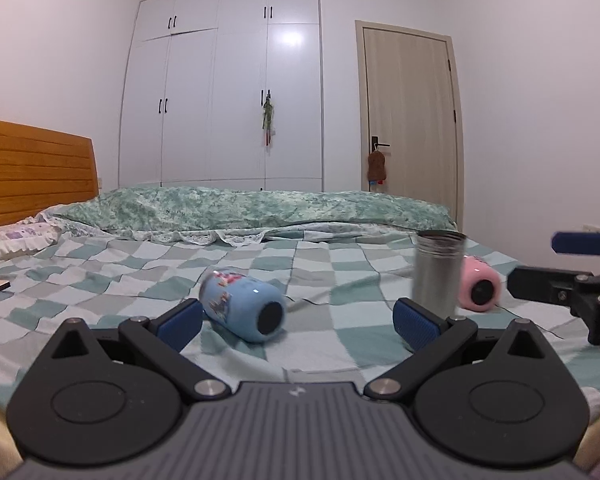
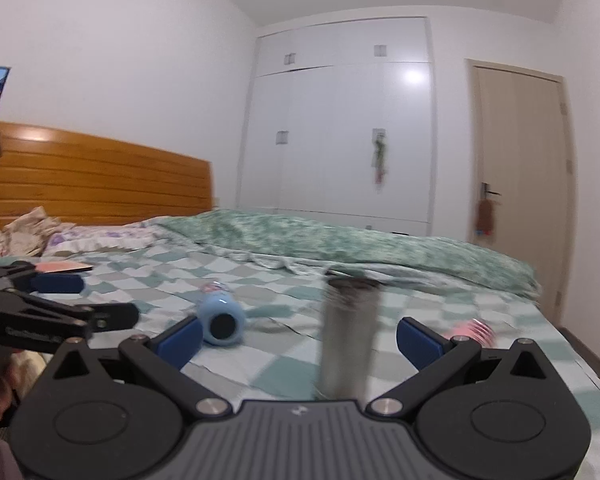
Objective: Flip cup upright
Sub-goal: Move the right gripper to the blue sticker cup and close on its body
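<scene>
A steel cup (image 1: pixel 438 274) stands upright on the checked bedsheet (image 1: pixel 340 332), mouth up. A light blue cup (image 1: pixel 242 306) lies on its side, base toward me. A pink cup (image 1: pixel 480 290) lies on its side behind the steel cup. My left gripper (image 1: pixel 298 326) is open and empty, with the blue cup just inside its left finger. In the right wrist view my right gripper (image 2: pixel 298 338) is open and empty; the steel cup (image 2: pixel 350 336) stands between its fingers, untouched, the blue cup (image 2: pixel 222 322) by the left finger, the pink cup (image 2: pixel 474 332) behind the right finger.
A green quilt (image 1: pixel 260 208) is bunched along the far side of the bed. A wooden headboard (image 1: pixel 32 172) and pillows are at the left. A flat orange item (image 2: pixel 64 267) lies on the sheet. A wardrobe and a door stand behind.
</scene>
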Demonstrator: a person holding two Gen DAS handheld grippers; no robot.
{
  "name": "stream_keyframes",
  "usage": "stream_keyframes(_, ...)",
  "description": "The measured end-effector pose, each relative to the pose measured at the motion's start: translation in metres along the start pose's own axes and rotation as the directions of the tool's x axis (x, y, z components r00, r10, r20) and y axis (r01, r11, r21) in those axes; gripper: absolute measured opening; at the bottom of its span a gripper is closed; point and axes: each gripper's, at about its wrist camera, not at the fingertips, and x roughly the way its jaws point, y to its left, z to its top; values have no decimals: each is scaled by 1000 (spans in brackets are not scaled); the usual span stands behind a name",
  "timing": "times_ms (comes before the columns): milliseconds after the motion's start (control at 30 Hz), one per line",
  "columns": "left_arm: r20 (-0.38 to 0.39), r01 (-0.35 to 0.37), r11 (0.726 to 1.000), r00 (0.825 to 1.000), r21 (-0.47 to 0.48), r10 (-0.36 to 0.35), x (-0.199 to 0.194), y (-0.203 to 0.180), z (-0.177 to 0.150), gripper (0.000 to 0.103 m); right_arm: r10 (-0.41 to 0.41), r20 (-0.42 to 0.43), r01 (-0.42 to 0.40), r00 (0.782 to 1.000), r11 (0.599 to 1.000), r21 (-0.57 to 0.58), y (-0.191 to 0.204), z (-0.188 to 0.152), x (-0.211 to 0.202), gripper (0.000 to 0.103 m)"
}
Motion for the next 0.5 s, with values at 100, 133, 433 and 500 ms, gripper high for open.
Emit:
stream_keyframes(100,-16,-19,1000,1000,-12,19,18,20,4,103,40,-7,-40,999,999,-10,15,17,25,103)
stream_keyframes(133,-25,-14,1000,1000,-20,14,26,27,5,103,55,-17,-55,998,998,-10,20,22,36,103)
stream_keyframes(433,-83,-2,1000,997,-4,1,78,75,10,103,122,-93,-123,988,992,-4,52,50,124,103)
stream_keyframes(500,-98,11,1000,995,-10,-12,90,84,10,103,126,-112,-127,986,992,-2,58,53,145,103)
